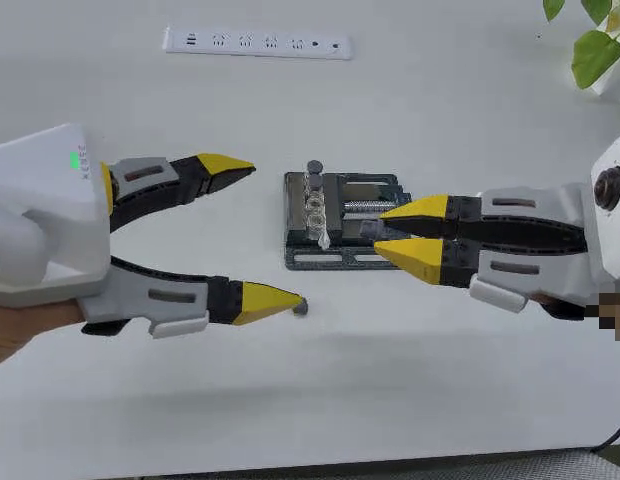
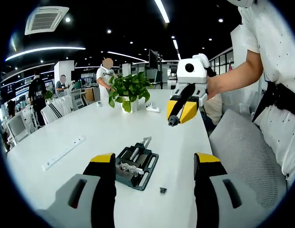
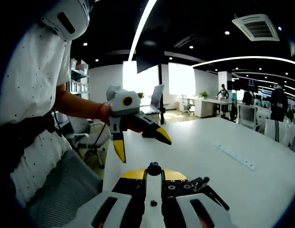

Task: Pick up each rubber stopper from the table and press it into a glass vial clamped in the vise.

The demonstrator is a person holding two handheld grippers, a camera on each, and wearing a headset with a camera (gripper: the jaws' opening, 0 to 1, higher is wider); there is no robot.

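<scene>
A dark vise (image 1: 365,188) sits mid-table and clamps a row of clear glass vials (image 1: 316,212); the far vial carries a grey stopper (image 1: 315,167). My right gripper (image 1: 382,230) hovers just right of the vials, shut on a grey rubber stopper (image 1: 369,230), which appears dark at the jaw tips (image 3: 153,168) and in the left gripper view (image 2: 173,121). My left gripper (image 1: 263,232) is wide open left of the vise. A loose stopper (image 1: 301,307) lies on the table by its near fingertip, and shows between my jaws (image 2: 162,190), near the vise (image 2: 146,167).
A white power strip (image 1: 257,42) lies at the table's far side. A potted plant (image 1: 590,45) stands at the far right corner. The table's near edge (image 1: 390,468) runs along the bottom. People stand in the background of the office.
</scene>
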